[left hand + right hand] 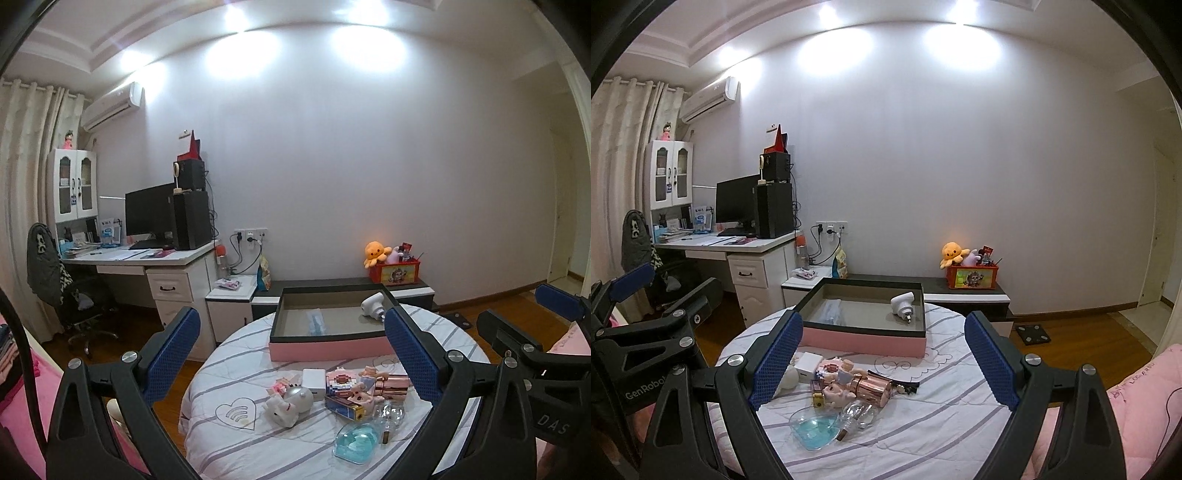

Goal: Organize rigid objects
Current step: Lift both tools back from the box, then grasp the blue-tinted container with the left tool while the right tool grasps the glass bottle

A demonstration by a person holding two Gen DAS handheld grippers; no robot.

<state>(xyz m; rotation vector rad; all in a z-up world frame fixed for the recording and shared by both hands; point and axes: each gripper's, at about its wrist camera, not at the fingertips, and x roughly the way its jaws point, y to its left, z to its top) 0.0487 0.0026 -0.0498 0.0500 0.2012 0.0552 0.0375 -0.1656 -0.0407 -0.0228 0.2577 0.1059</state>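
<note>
A round table under a striped white cloth (236,446) (942,417) holds a pink box with a dark rim (325,349) (864,341). Inside it lie a white plug adapter (373,305) (903,302) and a clear packet (314,319). In front of the box is a pile of small items: a white cat figure (291,400), a white cube charger (314,380) (809,362), a rose-gold tube (393,384) (873,387), a blue heart dish (356,441) (814,428), a clear bulb (858,411). My left gripper (291,369) and right gripper (882,360) are open and empty above the pile.
A desk with monitor and speakers (166,221) and an office chair (74,295) stand at the left. A low cabinet (406,288) behind the table carries a toy crate (397,271). Pink bedding (1137,406) lies at the right. Wooden floor surrounds the table.
</note>
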